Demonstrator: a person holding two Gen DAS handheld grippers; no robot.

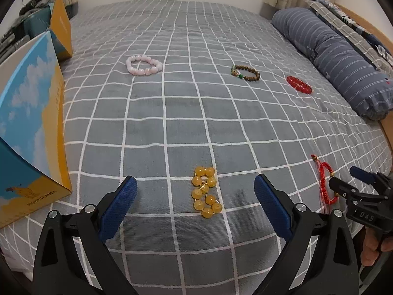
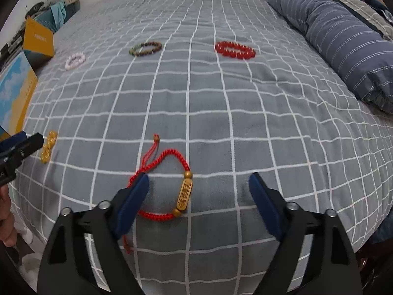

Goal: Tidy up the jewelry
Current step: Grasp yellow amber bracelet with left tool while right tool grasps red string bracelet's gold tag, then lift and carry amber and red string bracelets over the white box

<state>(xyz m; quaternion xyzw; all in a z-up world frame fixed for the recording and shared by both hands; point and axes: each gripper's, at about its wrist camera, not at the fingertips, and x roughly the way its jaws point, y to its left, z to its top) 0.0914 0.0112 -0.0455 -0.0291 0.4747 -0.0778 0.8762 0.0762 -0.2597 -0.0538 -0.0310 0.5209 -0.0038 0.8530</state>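
Observation:
Several bracelets lie on a grey checked bed cover. My left gripper (image 1: pixel 195 185) is open, its fingers either side of a yellow amber bead bracelet (image 1: pixel 205 195), just above the cover. My right gripper (image 2: pixel 198 184) is open over a red braided cord bracelet with a wooden charm (image 2: pixel 184 193); its left finger covers part of the cord. Further back lie a pink bead bracelet (image 1: pixel 144 65), a brown wooden bead bracelet with green beads (image 1: pixel 245 73) and a red bead bracelet (image 1: pixel 299 84). They also show in the right wrist view: pink (image 2: pixel 75 60), brown (image 2: pixel 146 48), red (image 2: pixel 235 50).
A blue-and-yellow cardboard box (image 1: pixel 32 123) stands at the left edge of the bed, with an orange box (image 1: pixel 62 27) behind it. A striped blue pillow (image 1: pixel 339 56) lies along the right side. The bed's front edge is just below both grippers.

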